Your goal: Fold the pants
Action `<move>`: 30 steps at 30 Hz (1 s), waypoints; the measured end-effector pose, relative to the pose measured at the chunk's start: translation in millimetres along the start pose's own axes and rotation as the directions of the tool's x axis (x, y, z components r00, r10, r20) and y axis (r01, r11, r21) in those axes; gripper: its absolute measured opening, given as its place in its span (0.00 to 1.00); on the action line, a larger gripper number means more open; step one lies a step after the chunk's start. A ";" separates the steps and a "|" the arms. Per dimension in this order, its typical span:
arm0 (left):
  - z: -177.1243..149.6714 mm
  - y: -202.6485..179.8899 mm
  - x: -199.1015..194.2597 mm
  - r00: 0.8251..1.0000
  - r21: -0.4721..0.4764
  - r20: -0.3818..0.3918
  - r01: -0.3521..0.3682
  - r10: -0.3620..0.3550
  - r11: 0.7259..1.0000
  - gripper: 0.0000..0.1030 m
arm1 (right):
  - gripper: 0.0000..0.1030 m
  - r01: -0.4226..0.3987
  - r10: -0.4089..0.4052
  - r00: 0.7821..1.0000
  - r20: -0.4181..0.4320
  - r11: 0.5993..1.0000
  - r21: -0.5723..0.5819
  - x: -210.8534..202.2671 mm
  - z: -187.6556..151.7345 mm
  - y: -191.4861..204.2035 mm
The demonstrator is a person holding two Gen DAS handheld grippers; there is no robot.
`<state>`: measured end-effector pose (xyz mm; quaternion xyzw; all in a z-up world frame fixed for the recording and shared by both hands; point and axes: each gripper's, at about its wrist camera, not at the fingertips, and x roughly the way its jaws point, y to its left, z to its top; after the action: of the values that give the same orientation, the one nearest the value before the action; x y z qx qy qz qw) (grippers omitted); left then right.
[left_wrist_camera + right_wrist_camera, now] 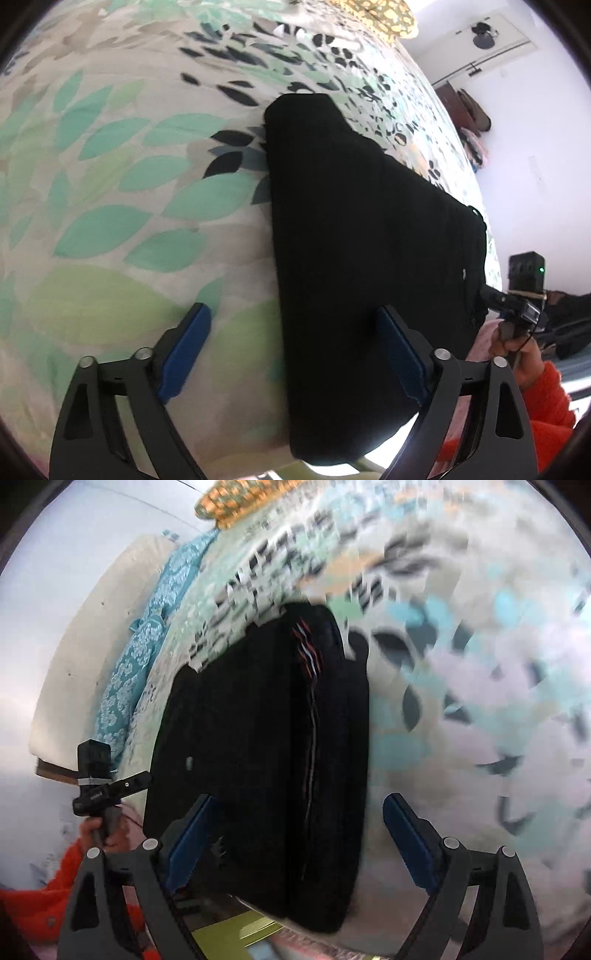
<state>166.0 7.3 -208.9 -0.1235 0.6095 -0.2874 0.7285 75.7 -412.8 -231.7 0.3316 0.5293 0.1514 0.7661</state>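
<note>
Black pants lie folded lengthwise on a leaf-print bedspread, reaching the bed's near edge. My left gripper is open above the pants' near left edge, with nothing between its blue pads. The right wrist view shows the same pants with a thin red and white side stripe. My right gripper is open above their near end and holds nothing. The right gripper also shows in the left wrist view, touching the pants' right edge. The left gripper shows in the right wrist view at the pants' left edge.
A yellow patterned pillow lies at the head of the bed. A blue patterned cloth runs along the bed's far side by a white wall. The person's orange sleeve is by the bed's near edge.
</note>
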 end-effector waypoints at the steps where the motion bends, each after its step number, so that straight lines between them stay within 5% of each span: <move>1: 0.5 -2.7 1.3 1.000 0.001 0.004 0.007 -0.007 1.000 0.92 | 0.92 -0.041 0.041 0.999 0.006 0.999 -0.001 2.6 0.9 0.3; 3: 2.9 -9.2 10.5 0.999 -0.008 -0.010 0.051 -0.051 0.999 0.92 | 0.88 -0.128 0.128 0.991 -0.024 0.992 0.024 12.0 2.0 4.3; 4: 3.5 -11.6 14.5 0.997 -0.004 -0.020 0.072 -0.072 0.997 0.87 | 0.77 -0.127 0.127 0.991 -0.031 0.992 0.014 15.0 1.7 7.2; 5: 3.2 -19.4 20.5 0.995 0.016 -0.033 0.095 -0.094 0.995 0.72 | 0.57 -0.120 0.120 0.991 -0.054 0.993 -0.002 19.1 0.6 9.8; 7: 3.6 -32.5 23.8 1.000 0.064 -0.021 0.024 -0.022 0.998 0.42 | 0.49 -0.151 0.151 0.988 -0.043 0.988 0.020 17.5 -1.3 8.6; 9: 4.8 -41.2 11.7 0.999 0.084 0.013 0.032 -0.034 0.996 0.24 | 0.43 -0.159 0.159 0.987 -0.017 0.987 -0.008 7.9 -1.0 18.0; 15: 38.3 -75.2 -33.6 0.988 0.162 0.127 0.063 -0.084 0.985 0.22 | 0.39 -0.209 0.220 0.973 0.072 0.969 -0.134 -25.4 37.4 66.6; 18: 70.9 -84.7 -40.0 0.979 0.189 0.201 -0.005 -0.034 0.982 0.24 | 0.39 -0.141 0.165 0.979 0.123 0.973 -0.185 -30.0 76.8 78.3; 21: 96.0 -80.3 -25.1 0.959 0.150 0.262 -0.148 0.106 0.977 0.41 | 0.49 -0.029 0.052 0.988 0.148 0.988 -0.152 -16.4 108.3 70.5; 23: 95.5 -74.6 -15.8 0.919 0.107 0.288 -0.309 0.268 0.945 0.42 | 0.53 0.131 -0.117 0.984 0.137 0.986 -0.099 -4.6 112.9 60.2; 25: 77.8 -69.1 -19.2 0.888 0.095 0.307 -0.387 0.343 0.917 0.55 | 0.54 0.286 -0.272 0.951 0.147 0.954 -0.086 -5.8 103.0 58.9; 26: 64.3 -66.6 -25.6 0.872 0.097 0.327 -0.415 0.365 0.905 0.62 | 0.63 0.349 -0.331 0.926 0.181 0.933 -0.082 -16.1 90.0 62.2; 27: 47.5 -66.5 -34.7 0.835 0.097 0.365 -0.474 0.412 0.875 0.76 | 0.73 0.380 -0.357 0.910 0.211 0.921 -0.084 -23.7 79.8 67.0; 28: 34.3 -69.1 -41.4 0.796 0.092 0.403 -0.527 0.452 0.845 0.84 | 0.99 0.422 -0.388 0.885 0.257 0.903 -0.088 -34.5 61.5 77.0; 30: 8.4 -76.6 -59.3 0.707 0.075 0.492 -0.617 0.509 0.784 0.95 | 1.00 0.474 -0.425 0.844 0.327 0.877 -0.082 -51.8 31.5 89.7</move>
<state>148.1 -22.0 -117.9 0.0941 0.3957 -0.0832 0.9098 94.6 -388.1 -128.1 0.1544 0.4565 -0.0428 0.8752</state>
